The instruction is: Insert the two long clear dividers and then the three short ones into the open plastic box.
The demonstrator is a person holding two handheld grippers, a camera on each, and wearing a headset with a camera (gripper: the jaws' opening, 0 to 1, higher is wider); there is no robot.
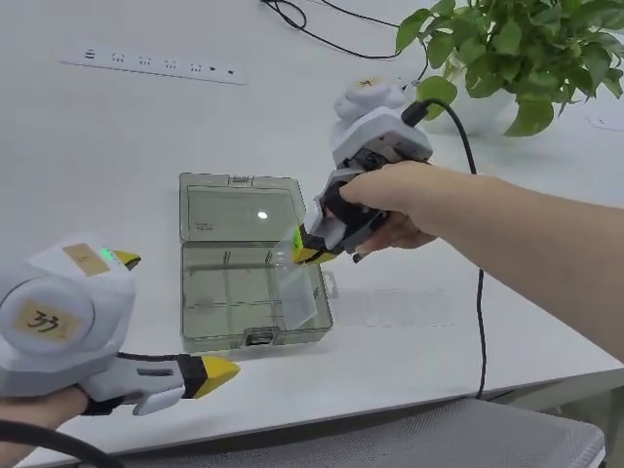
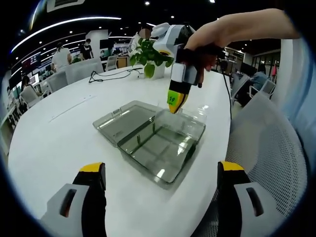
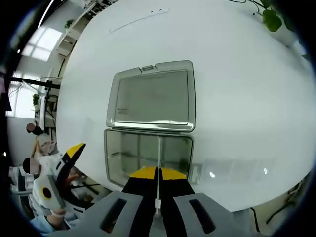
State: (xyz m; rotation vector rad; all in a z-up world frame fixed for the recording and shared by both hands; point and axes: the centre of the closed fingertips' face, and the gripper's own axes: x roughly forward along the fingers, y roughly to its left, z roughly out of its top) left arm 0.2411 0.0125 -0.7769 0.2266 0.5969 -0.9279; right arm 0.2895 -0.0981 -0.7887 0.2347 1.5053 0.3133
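Observation:
The open clear plastic box (image 1: 195,292) lies in the middle of the white table, its lid (image 1: 241,210) folded flat behind it. My right gripper (image 1: 307,252) is shut on a clear divider (image 1: 300,292), which hangs tilted over the right part of the box. In the right gripper view the divider (image 3: 158,153) shows edge-on between the shut yellow tips (image 3: 158,172), above the box (image 3: 118,148). My left gripper (image 1: 174,314) stands open at the front left, off the box, with nothing between its jaws. More clear dividers (image 1: 400,307) lie flat on the table right of the box.
A potted plant (image 1: 517,49) stands at the back right and a white power strip (image 1: 151,63) at the back left. A black cable (image 1: 480,283) runs from the right gripper over the table's front edge. A grey chair (image 1: 439,434) sits below that edge.

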